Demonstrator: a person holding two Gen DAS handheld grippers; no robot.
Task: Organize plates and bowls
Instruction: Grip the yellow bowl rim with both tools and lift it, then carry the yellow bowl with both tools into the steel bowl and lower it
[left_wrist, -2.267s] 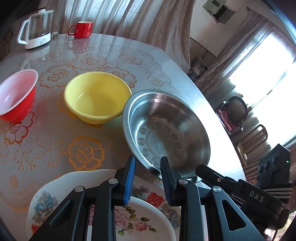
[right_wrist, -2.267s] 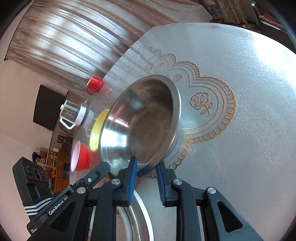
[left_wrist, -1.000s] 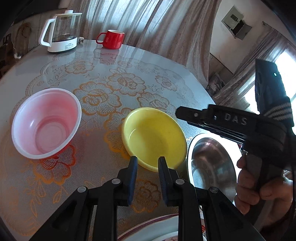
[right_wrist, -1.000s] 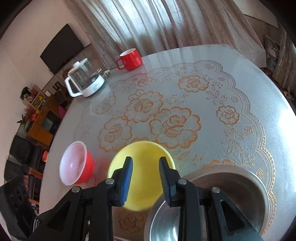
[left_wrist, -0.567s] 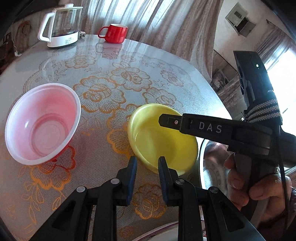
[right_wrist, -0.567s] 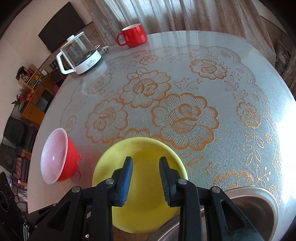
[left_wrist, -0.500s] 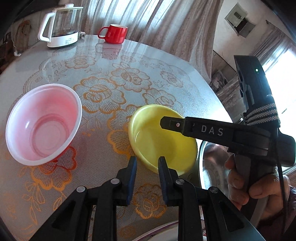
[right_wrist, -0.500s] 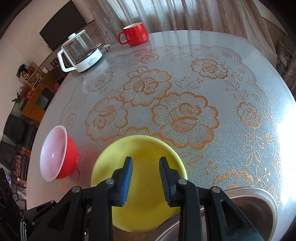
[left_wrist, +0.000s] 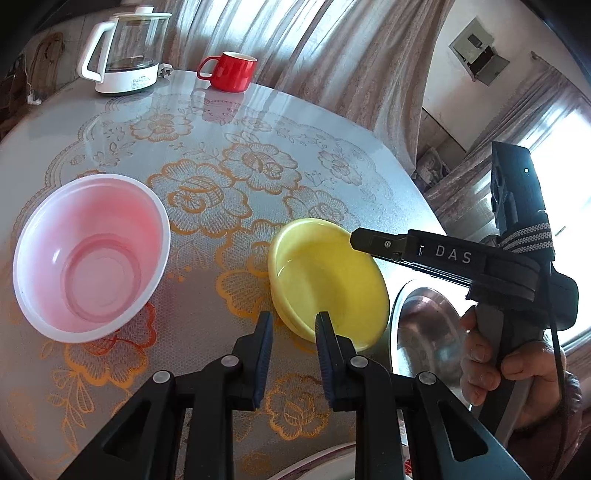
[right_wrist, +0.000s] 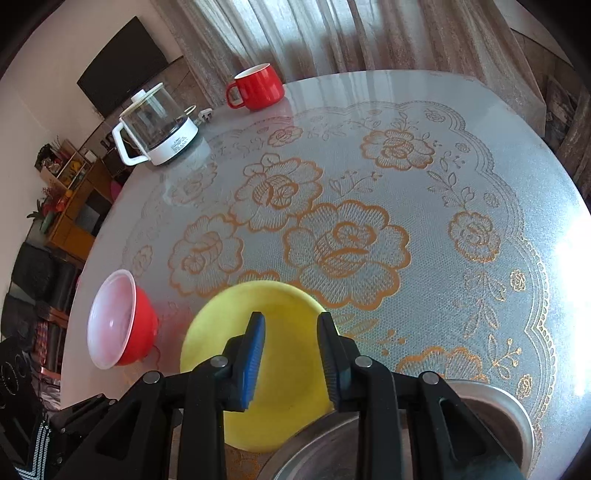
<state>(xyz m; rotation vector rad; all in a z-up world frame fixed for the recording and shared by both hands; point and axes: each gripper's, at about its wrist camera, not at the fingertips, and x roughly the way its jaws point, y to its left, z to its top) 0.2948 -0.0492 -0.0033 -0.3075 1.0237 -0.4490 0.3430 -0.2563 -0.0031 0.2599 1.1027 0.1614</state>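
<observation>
Right gripper (right_wrist: 291, 334), jaws narrowly parted and empty, hovers over the yellow bowl (right_wrist: 291, 373), whose far rim lies at 12 o'clock; left gripper (left_wrist: 293, 330), likewise narrow and empty, has that bowl's near rim at 1 o'clock; red bowl (left_wrist: 88, 254) on bench (left_wrist: 258, 122) at 10 o'clock.

Yellow bowl (left_wrist: 325, 280): shallow, upright, empty, mid-desk. Red bowl (left_wrist: 88, 251), white inside: deeper, upright, empty, left of yellow, apart from it. Steel bowl (left_wrist: 424, 328): upright, just right of yellow; contact not determinable. Floral plate (left_wrist: 321, 465): near edge, mostly hidden.
</observation>
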